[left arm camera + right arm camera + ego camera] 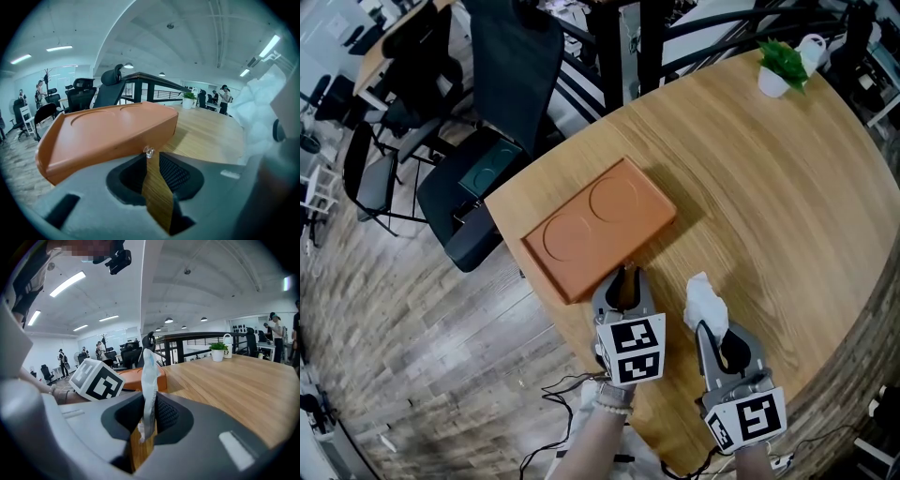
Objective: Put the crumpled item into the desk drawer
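Here, white crumpled tissue (705,298) stands pinched upright.

Right gripper (149,404), jaws closed on a thin white crumpled item (150,373) that stands upright between the pads and rises above them. Behind it, an orange drawer box (132,379) sits on the wooden counter (225,385). At left is the left gripper's marker cube (98,379); far back, a potted plant (218,350).
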